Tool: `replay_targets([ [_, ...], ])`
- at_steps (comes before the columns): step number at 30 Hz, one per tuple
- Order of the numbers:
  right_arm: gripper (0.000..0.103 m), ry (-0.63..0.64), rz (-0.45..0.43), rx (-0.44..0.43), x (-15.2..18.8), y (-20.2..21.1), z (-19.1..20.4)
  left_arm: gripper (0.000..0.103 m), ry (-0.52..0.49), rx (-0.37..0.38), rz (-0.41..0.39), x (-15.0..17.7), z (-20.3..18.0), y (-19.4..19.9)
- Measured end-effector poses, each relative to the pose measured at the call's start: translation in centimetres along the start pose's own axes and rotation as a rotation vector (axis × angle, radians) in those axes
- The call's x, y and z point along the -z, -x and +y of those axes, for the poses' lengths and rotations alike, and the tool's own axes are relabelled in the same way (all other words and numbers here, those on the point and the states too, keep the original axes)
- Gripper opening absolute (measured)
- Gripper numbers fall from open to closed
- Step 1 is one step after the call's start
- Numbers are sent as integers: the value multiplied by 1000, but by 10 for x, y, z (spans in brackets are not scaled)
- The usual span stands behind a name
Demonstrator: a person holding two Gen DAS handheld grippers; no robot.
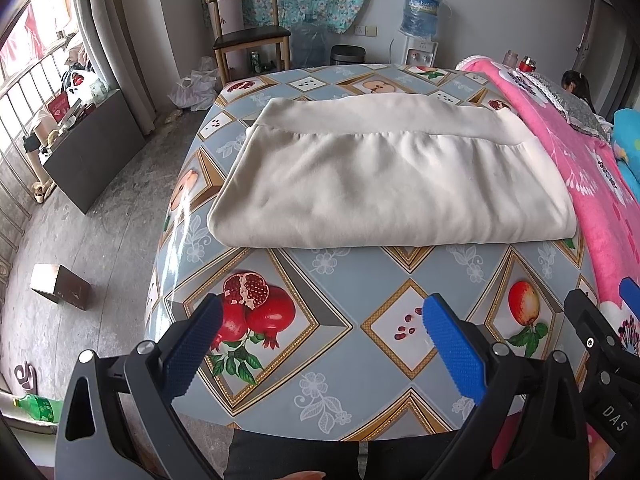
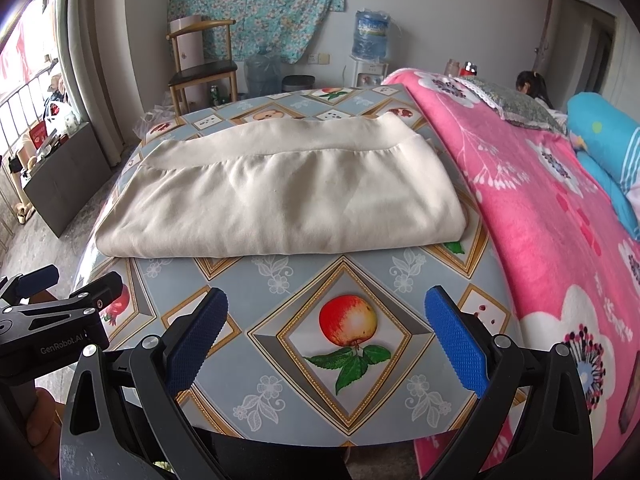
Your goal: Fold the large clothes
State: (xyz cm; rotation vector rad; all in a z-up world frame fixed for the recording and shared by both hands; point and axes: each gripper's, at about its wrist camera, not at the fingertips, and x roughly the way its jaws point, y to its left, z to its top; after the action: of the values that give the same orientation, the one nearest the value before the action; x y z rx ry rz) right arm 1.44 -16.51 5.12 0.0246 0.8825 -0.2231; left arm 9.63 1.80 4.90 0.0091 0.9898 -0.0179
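A cream garment (image 1: 384,176) lies folded into a flat rectangle on the fruit-patterned table (image 1: 320,360), with a ribbed band along its far edge. It also shows in the right wrist view (image 2: 280,200). My left gripper (image 1: 320,312) is open and empty, held above the table's near edge, well short of the garment. My right gripper (image 2: 326,308) is open and empty too, beside the left one over the near edge. The right gripper's fingertips (image 1: 628,292) show at the left view's right edge, and the left gripper's fingertips (image 2: 100,284) show at the right view's left edge.
A pink flowered blanket (image 2: 540,220) covers a bed against the table's right side, with a person (image 2: 532,84) beyond it. A wooden chair (image 1: 248,36), water jugs and a dispenser (image 1: 418,48) stand at the far wall. A small box (image 1: 60,284) sits on the floor at left.
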Motion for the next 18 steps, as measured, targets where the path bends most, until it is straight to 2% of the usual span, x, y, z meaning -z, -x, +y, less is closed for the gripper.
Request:
replay_targets([
  [18,96,1,2,3,0,2,1,98,3,6,3,1,-1,1],
])
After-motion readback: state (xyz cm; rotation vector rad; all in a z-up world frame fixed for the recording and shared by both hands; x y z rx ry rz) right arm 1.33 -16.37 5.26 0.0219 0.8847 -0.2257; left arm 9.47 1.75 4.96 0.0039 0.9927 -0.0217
